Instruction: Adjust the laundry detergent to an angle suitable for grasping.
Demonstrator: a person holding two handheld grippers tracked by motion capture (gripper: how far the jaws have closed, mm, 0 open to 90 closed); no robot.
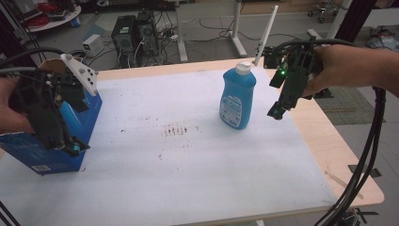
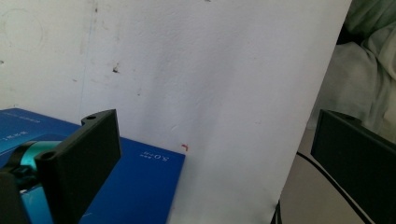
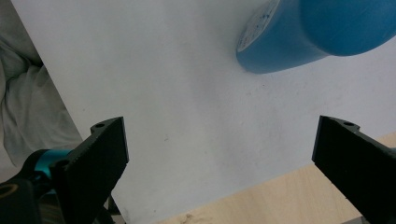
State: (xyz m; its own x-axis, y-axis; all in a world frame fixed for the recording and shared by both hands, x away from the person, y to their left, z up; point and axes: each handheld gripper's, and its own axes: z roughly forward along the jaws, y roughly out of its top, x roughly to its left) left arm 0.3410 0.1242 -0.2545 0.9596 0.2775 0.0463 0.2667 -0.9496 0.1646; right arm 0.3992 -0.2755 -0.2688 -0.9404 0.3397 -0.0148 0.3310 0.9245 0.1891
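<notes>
Bottle (image 1: pixel 237 98) stands upright — long axis vertical, white cap up.

We see a light wooden table (image 1: pixel 329 141) almost wholly covered by a white sheet (image 1: pixel 188 165), which is our landmark. Bare wood shows along the sheet's right side and far edge. A patch of small dark marks (image 1: pixel 175 130) stains the sheet near its middle. A blue bottle (image 1: pixel 237 96) with a white cap stands upright on the sheet, right of those marks and near the sheet's far right corner. A dark blue box (image 1: pixel 49 153) sits at the sheet's left edge, well apart from the bottle.
</notes>
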